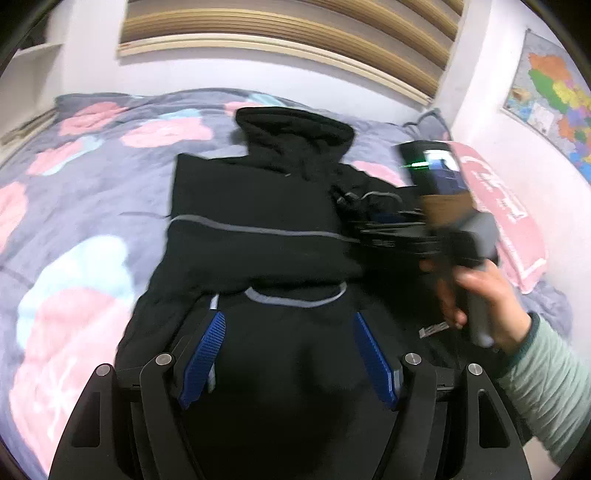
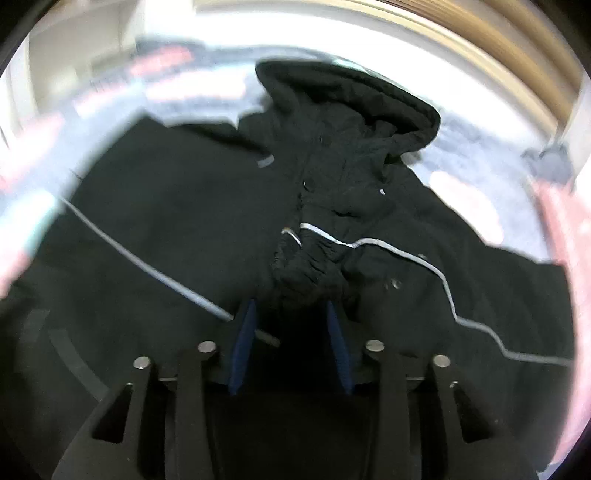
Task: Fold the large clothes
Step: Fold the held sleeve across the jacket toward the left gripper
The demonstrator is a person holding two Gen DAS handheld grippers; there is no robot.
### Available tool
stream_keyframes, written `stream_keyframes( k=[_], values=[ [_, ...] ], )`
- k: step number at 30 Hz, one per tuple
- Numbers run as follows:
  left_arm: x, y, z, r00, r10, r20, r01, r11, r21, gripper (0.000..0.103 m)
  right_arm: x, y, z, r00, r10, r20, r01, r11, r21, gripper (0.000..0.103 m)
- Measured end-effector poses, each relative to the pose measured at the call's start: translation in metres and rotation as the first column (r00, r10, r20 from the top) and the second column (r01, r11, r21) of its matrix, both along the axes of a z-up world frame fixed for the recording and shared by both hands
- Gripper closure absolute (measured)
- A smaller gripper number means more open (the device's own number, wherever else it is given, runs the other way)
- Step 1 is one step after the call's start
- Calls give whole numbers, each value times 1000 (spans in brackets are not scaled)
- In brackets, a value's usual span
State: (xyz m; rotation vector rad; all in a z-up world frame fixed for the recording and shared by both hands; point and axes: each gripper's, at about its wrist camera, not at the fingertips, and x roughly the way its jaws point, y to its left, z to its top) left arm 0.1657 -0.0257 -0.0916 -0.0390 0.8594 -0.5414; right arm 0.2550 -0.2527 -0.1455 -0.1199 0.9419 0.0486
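Note:
A black hooded jacket (image 1: 258, 192) with thin grey piping lies spread on the bed, hood (image 1: 291, 129) at the far end. My left gripper (image 1: 290, 325) hovers open over the jacket's near part, and only flat fabric shows below its blue pads (image 1: 207, 350). In the right wrist view, my right gripper (image 2: 291, 306) stands part-way open over the jacket's middle (image 2: 166, 221). A bunched black cuff (image 2: 306, 269) lies just ahead of its tips, and the pads are not pressing on it. A hand (image 1: 476, 295) in a striped sleeve holds that gripper at the jacket's right side.
The bed has a grey duvet (image 1: 85, 229) with pink and pale blue flowers. A pink pillow (image 1: 513, 229) lies at the right by the wall. A slatted wooden headboard (image 1: 277, 33) stands behind, with a coloured map (image 1: 554, 103) on the right wall.

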Motion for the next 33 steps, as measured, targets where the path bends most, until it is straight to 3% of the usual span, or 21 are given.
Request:
stream_keyframes(
  k=[3, 5, 9, 12, 21, 28, 29, 31, 32, 33],
  values=[
    [20, -22, 10, 998, -51, -21, 50, 998, -47, 30, -38, -37, 30, 997, -43, 68, 35, 993, 116, 37],
    [39, -41, 11, 996, -80, -47, 76, 994, -74, 30, -67, -63, 37, 987, -114, 111, 101, 988, 116, 37],
    [73, -82, 0, 989, -108, -105, 93, 986, -138, 30, -114, -105, 25, 961, -229, 153, 212, 970, 123, 36],
    [99, -114, -15, 984, -102, -149, 76, 982, -173, 30, -134, -125, 10, 955, -245, 171, 212, 959, 190, 36],
    [144, -153, -52, 978, -31, -207, -2, 987, -159, 30, -138, -136, -26, 958, -245, 148, 205, 948, 243, 36],
    [160, -169, -65, 982, -1, -188, -19, 994, -105, 30, -135, -140, -40, 959, -256, 124, 216, 939, 268, 36],
    [161, -172, -64, 984, 3, -179, -21, 995, -97, 36, -135, -140, -40, 959, -255, 124, 215, 939, 266, 36],
    [162, -177, -65, 983, -23, -182, 4, 995, -103, 75, -134, -140, -41, 959, -255, 121, 216, 940, 264, 36],
    [161, -180, -64, 982, -38, -184, 18, 994, -111, 82, -133, -140, -43, 960, -255, 117, 217, 940, 263, 36],
    [159, -181, -62, 985, -32, -168, 15, 994, -104, 82, -133, -140, -44, 961, -253, 114, 216, 940, 264, 36]
  ],
)
